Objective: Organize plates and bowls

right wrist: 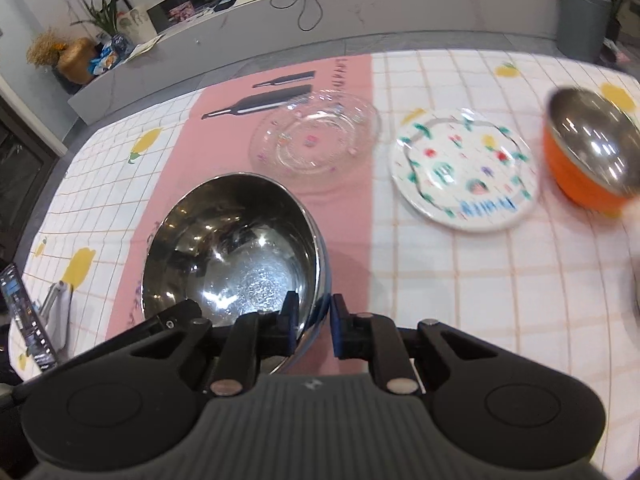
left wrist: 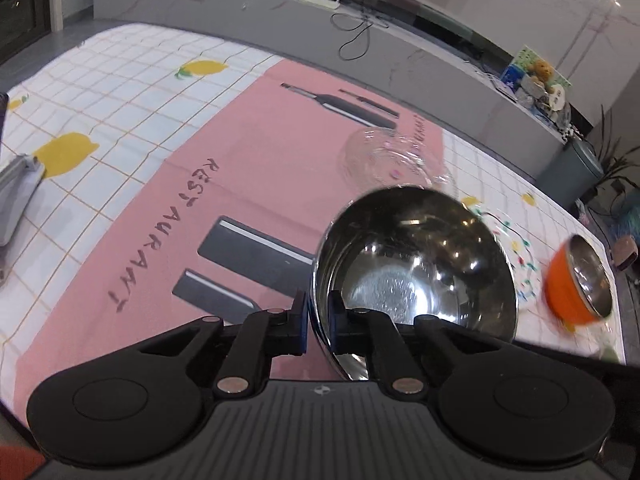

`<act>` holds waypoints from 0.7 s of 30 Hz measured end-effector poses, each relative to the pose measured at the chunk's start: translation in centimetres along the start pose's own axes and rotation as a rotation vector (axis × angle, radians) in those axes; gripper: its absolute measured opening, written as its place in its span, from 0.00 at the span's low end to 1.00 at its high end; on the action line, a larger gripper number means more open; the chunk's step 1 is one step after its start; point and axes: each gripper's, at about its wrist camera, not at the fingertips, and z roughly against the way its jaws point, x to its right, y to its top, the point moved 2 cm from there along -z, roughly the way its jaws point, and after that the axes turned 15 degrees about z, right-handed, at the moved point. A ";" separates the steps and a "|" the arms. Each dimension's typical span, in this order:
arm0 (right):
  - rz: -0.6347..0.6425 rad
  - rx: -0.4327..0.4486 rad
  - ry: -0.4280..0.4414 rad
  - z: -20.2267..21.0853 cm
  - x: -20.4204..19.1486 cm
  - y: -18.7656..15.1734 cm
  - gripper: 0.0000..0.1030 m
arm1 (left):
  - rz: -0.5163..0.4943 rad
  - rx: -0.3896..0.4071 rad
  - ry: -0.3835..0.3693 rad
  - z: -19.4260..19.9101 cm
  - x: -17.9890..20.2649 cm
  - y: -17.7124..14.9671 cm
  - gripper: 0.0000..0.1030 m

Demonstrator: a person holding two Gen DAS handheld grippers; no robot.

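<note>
My left gripper [left wrist: 319, 322] is shut on the rim of a steel bowl [left wrist: 416, 256], held tilted above the pink mat. My right gripper [right wrist: 315, 320] is shut on the rim of another steel bowl [right wrist: 236, 248], also tilted above the mat. A clear glass plate [right wrist: 316, 140] lies on the mat beyond it and also shows in the left wrist view [left wrist: 384, 156]. A white plate with a colourful pattern [right wrist: 464, 168] lies to its right. An orange bowl with a steel inside [right wrist: 588, 148] is at the far right, blurred; it also shows in the left wrist view [left wrist: 576, 280].
The table carries a white checked cloth with lemons [right wrist: 460, 280] and a pink mat [left wrist: 192, 184]. A phone [right wrist: 28, 320] lies at the left edge. A grey object [left wrist: 16, 196] lies on the cloth at the left. A low grey shelf [left wrist: 280, 24] runs behind the table.
</note>
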 end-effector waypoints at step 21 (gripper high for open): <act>-0.092 -0.047 0.080 5.4 2.7 -9.2 0.14 | -0.044 -0.094 0.039 3.9 0.0 -7.2 0.10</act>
